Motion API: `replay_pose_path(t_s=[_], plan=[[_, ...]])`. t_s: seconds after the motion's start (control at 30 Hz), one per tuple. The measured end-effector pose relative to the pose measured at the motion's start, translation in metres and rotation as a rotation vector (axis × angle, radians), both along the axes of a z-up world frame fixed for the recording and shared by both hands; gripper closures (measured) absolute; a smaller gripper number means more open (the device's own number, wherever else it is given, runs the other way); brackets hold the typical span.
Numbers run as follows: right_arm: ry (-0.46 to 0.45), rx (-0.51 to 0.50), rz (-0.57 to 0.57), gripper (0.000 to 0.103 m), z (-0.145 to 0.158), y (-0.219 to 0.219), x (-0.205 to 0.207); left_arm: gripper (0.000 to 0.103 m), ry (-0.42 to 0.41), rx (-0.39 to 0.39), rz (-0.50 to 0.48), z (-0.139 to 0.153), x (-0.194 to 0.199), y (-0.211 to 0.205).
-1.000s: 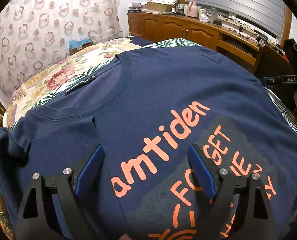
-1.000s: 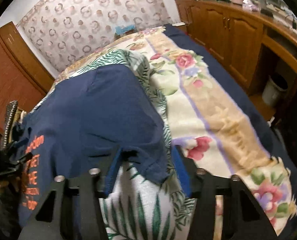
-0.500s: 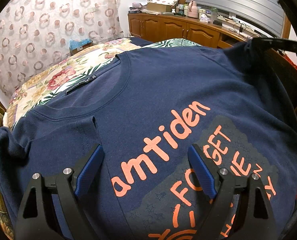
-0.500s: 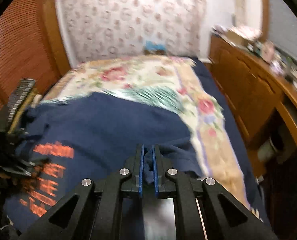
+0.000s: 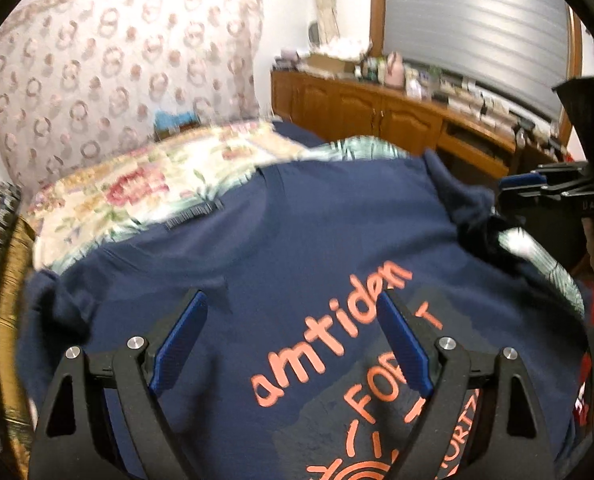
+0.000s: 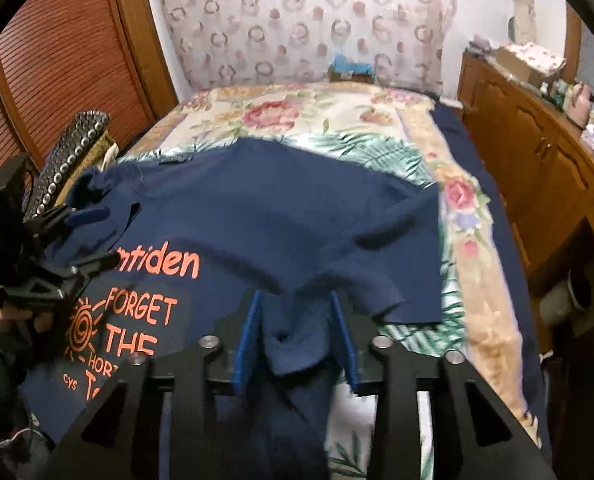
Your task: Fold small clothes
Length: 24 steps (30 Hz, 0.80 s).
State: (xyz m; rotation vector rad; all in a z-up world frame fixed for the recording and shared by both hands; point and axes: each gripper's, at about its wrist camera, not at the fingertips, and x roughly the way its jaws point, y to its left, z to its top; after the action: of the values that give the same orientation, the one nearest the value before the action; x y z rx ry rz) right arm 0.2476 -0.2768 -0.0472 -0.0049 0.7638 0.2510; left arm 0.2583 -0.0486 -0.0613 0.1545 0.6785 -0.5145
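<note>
A navy T-shirt [image 5: 297, 240] with orange lettering lies face up on the floral bedspread [image 6: 297, 108]. My left gripper [image 5: 289, 304] hovers open just above the shirt's chest, near the print, with nothing between its blue pads; it also shows at the shirt's left sleeve [image 6: 97, 236]. My right gripper [image 6: 297, 320] is over the shirt's right side. Its jaws are opening, and the bunched right sleeve [image 6: 297, 340] sits loose between them. From the left wrist view, the right gripper [image 5: 513, 192] stands at the shirt's far right edge.
A wooden cabinet [image 6: 537, 152] with clutter on top runs along the bed's right side, with a bin [image 6: 573, 292] on the floor. A louvred wooden door [image 6: 57, 52] and a studded dark object [image 6: 69, 152] stand at the left. A hand [image 6: 13, 316] holds the left gripper.
The right gripper shut on the right sleeve, lifted it and carried it inward over the shirt; now its jaws have parted. The left gripper has risen slightly, still open.
</note>
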Motion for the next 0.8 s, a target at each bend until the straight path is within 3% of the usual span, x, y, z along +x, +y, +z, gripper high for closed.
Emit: replay_pose_path(t_s=[0.13, 0.23, 0.43, 0.57, 0.6, 0.67, 0.8], plan=[[-0.023, 0.000, -0.102, 0.057, 0.008, -0.020, -0.006, 0.016, -0.042, -0.019, 0.033, 0.008, -0.003, 0.006], [0.029, -0.009, -0.190, 0.057, -0.006, -0.034, 0.006, 0.016, -0.038, -0.025, 0.038, 0.007, -0.003, 0.009], [0.118, 0.000, -0.244, 0.057, -0.041, -0.038, 0.034, 0.016, 0.011, -0.049, 0.028, 0.003, 0.002, 0.014], [0.105, -0.046, -0.243, 0.058, -0.041, -0.030, 0.044, 0.016, 0.047, -0.089, 0.006, 0.004, 0.005, 0.020], [0.101, -0.048, -0.233, 0.062, -0.042, -0.027, 0.047, 0.016, 0.043, -0.089, 0.009, 0.005, 0.004, 0.019], [0.089, -0.066, -0.189, 0.096, -0.040, -0.020, 0.048, 0.016, 0.032, -0.089, 0.014, 0.005, 0.003, 0.020], [0.051, -0.076, -0.134, 0.098, -0.032, -0.014, 0.045, 0.016, 0.014, -0.094, 0.033, 0.004, 0.002, 0.025]])
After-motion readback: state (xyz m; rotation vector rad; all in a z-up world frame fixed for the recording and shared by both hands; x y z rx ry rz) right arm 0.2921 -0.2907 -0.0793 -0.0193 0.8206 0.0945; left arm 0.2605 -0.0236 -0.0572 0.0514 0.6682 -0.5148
